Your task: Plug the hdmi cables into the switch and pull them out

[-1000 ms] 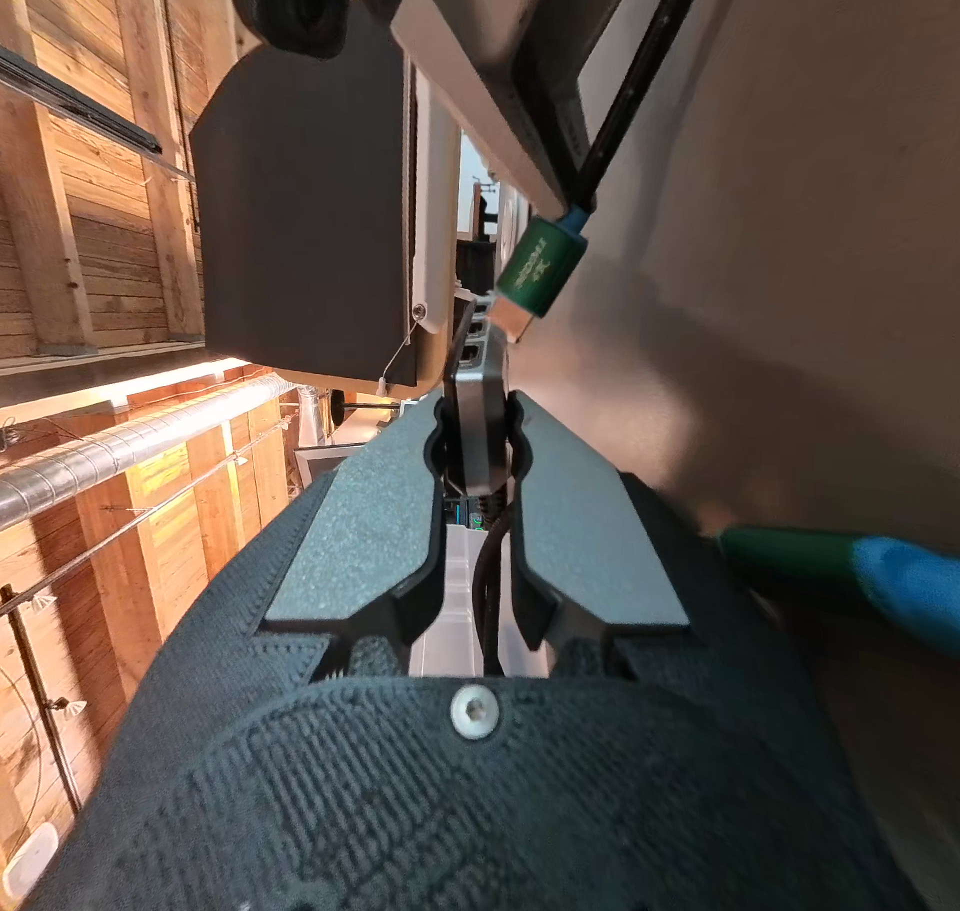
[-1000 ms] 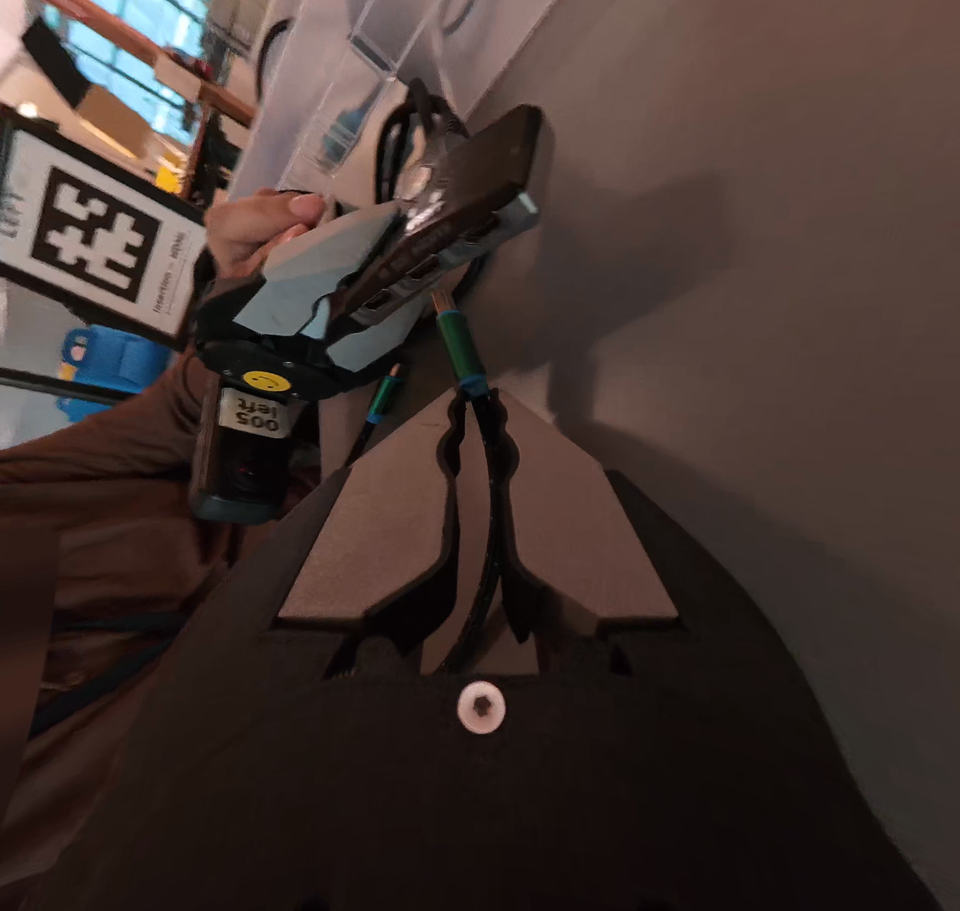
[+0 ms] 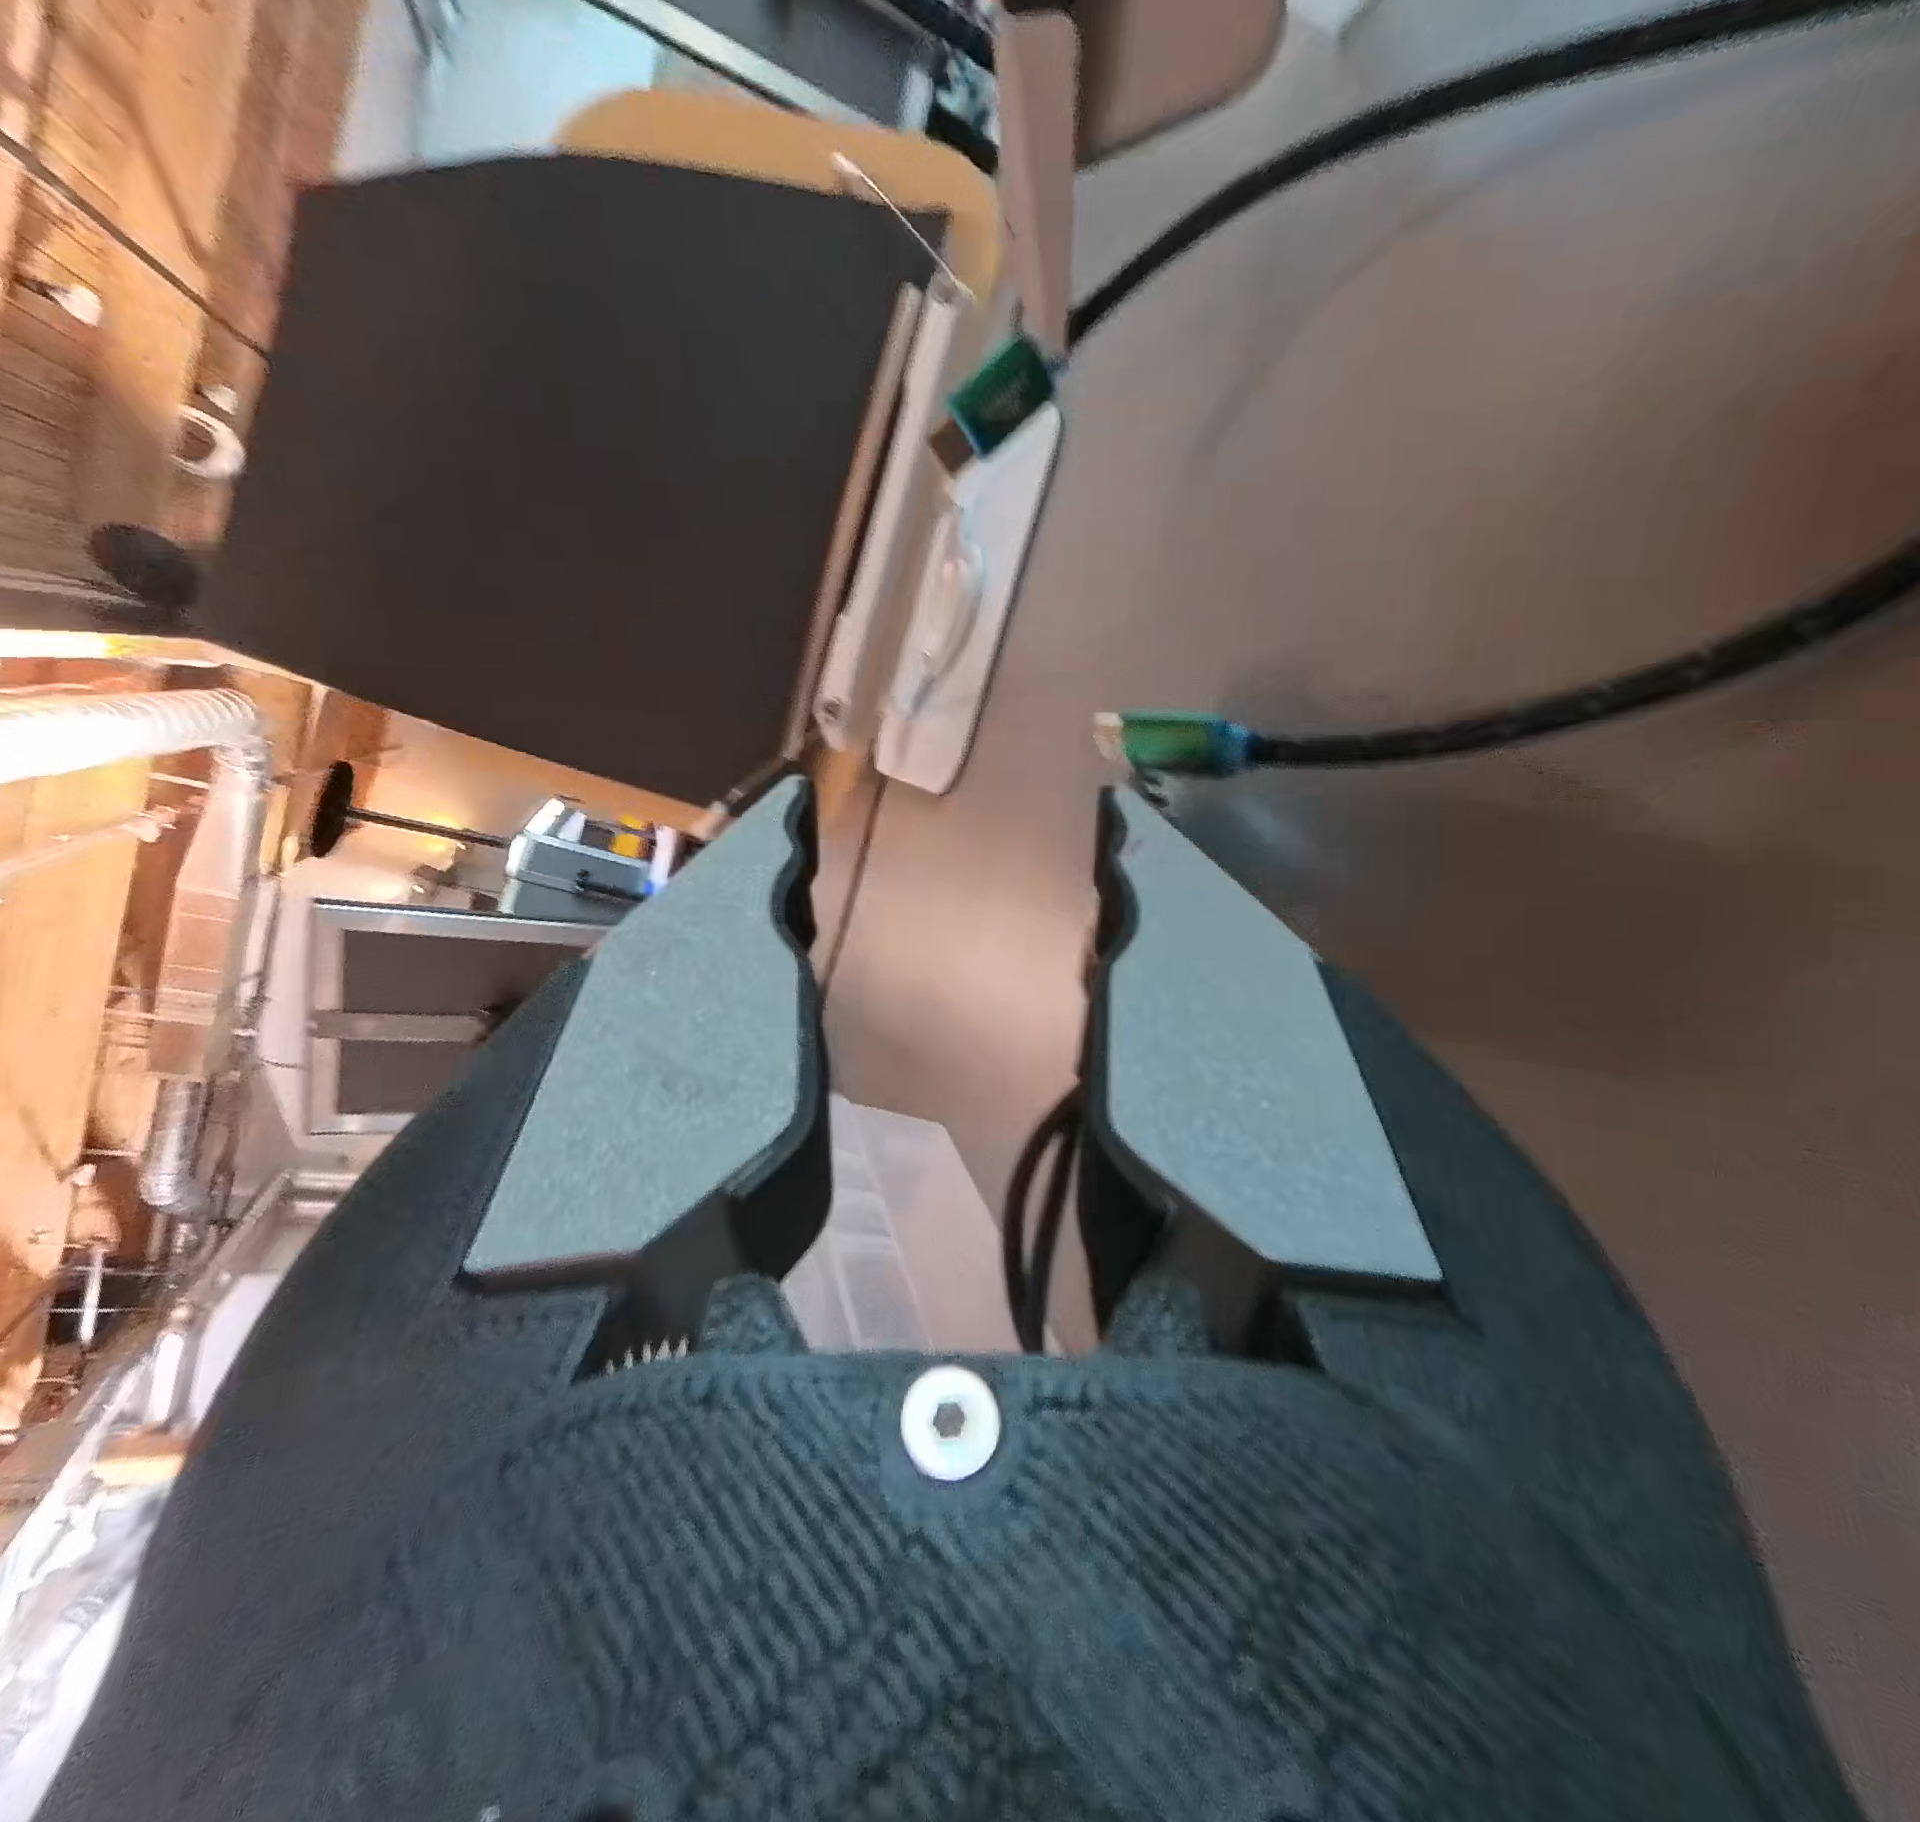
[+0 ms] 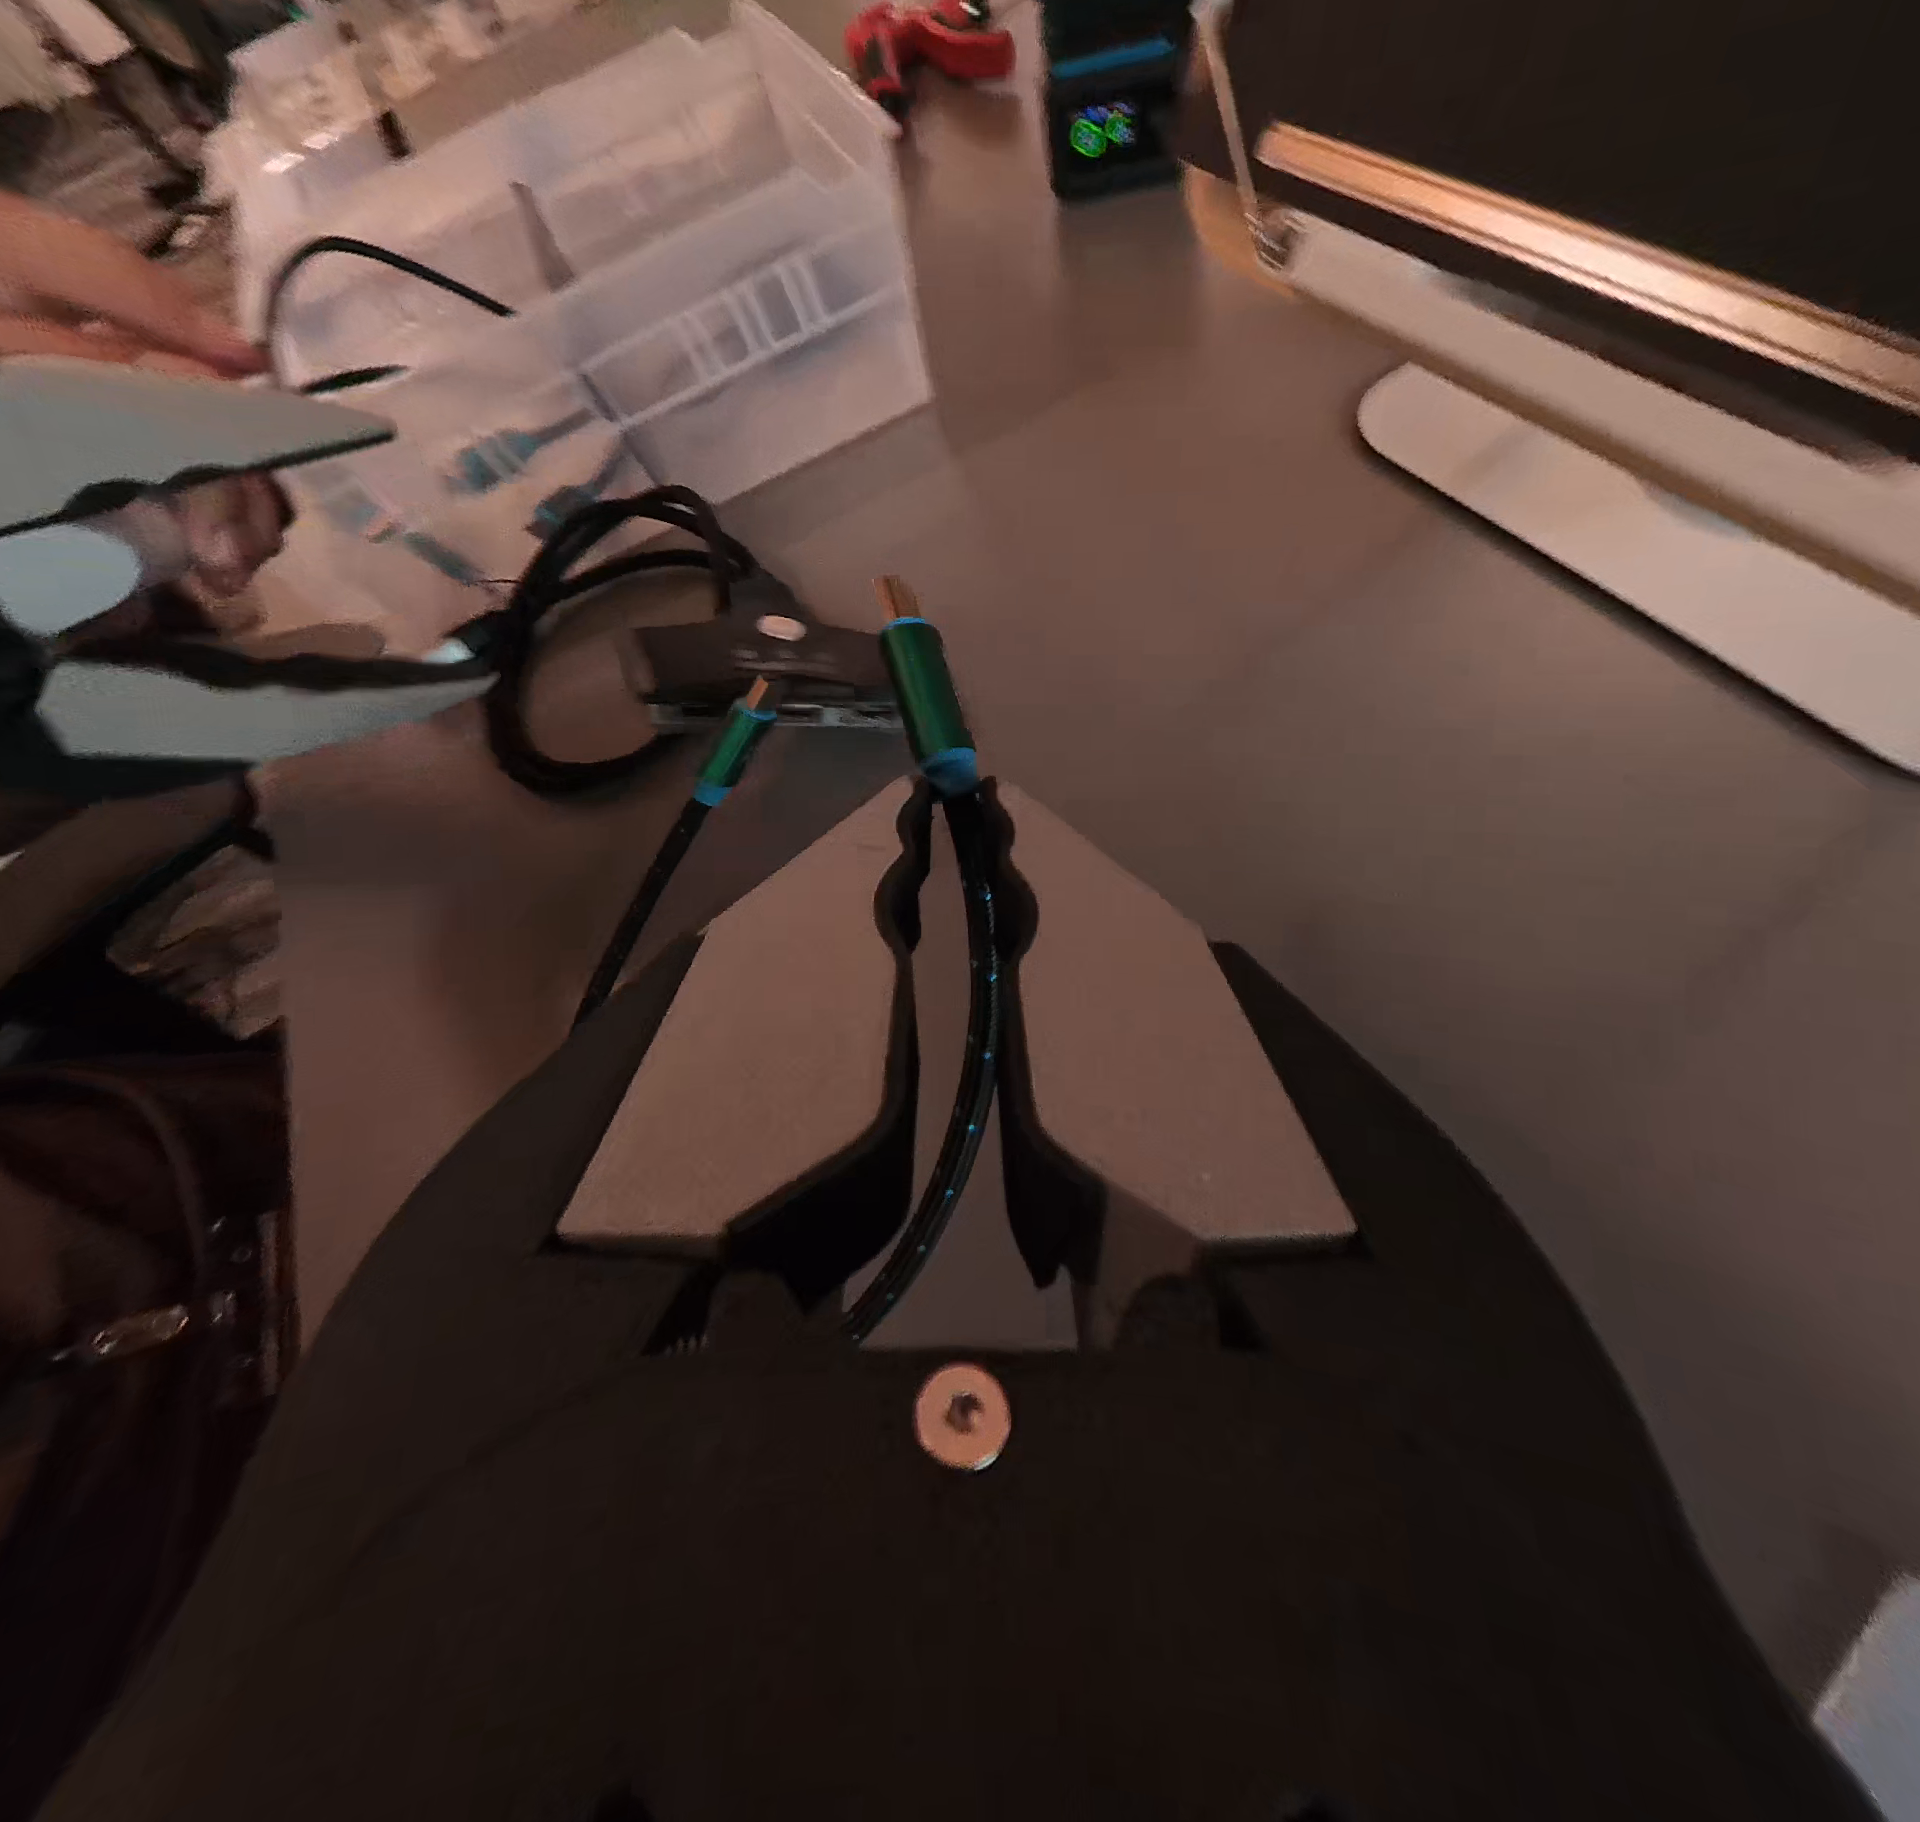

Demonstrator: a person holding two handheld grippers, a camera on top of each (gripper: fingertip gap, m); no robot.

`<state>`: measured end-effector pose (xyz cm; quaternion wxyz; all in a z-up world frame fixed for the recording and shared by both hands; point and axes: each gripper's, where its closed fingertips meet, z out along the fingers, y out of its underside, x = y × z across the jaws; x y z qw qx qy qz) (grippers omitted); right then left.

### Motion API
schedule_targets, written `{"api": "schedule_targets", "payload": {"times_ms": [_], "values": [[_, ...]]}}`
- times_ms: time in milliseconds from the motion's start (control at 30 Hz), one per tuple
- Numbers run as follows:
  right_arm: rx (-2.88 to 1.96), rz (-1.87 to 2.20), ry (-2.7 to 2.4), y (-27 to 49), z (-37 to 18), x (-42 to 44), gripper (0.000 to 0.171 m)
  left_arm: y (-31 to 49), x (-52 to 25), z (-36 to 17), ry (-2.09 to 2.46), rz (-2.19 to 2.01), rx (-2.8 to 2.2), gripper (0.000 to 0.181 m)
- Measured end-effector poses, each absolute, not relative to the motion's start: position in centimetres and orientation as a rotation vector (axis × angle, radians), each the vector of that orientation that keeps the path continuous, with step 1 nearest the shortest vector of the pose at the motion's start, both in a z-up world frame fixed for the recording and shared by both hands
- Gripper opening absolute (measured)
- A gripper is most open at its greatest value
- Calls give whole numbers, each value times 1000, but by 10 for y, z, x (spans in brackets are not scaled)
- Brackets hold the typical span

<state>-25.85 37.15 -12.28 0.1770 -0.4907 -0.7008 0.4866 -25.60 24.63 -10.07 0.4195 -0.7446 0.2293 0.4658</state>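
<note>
Left gripper (image 3: 954,842) tipped sideways over the desk (image 3: 1558,941) — jaws spread, empty; right gripper (image 4: 951,806) level — jaws clenched on an HDMI cable (image 4: 925,692), near the switch (image 4: 769,666).

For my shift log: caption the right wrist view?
Right gripper holding unplugged HDMI cable near the switch.

Braided cable (image 4: 977,1034), glossy metallic plug (image 4: 923,692)
</note>
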Motion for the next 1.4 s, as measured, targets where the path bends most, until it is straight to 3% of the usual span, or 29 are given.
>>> {"api": "schedule_targets", "payload": {"times_ms": [200,367,567,733,1100,1167,1233,1333,1400], "values": [[-1128,1634,-2187,323,-107,-234,6,270,-256,-67,709,1346,-1733,42],[-1203,1799,-2328,305,-119,-224,6,288,-233,-80,1190,1568,-1505,43],[-1164,2027,-2428,286,-111,-206,6,292,-221,-97,1408,1675,-1326,44],[-1150,2128,-2502,274,-111,-197,6,289,-210,-97,1467,1735,-1223,23],[-880,1926,-2066,305,-65,-220,2,273,-217,-83,1039,1209,-1683,20],[-756,1879,-1992,306,-54,-214,22,268,-212,-80,991,1108,-1707,20],[-605,1869,-1877,302,-43,-206,29,265,-206,-79,948,986,-1733,20],[-369,1820,-1718,289,-31,-191,8,262,-202,-78,875,836,-1778,20],[-307,1777,-1714,279,-33,-182,7,261,-201,-76,831,749,-1802,20]]}}
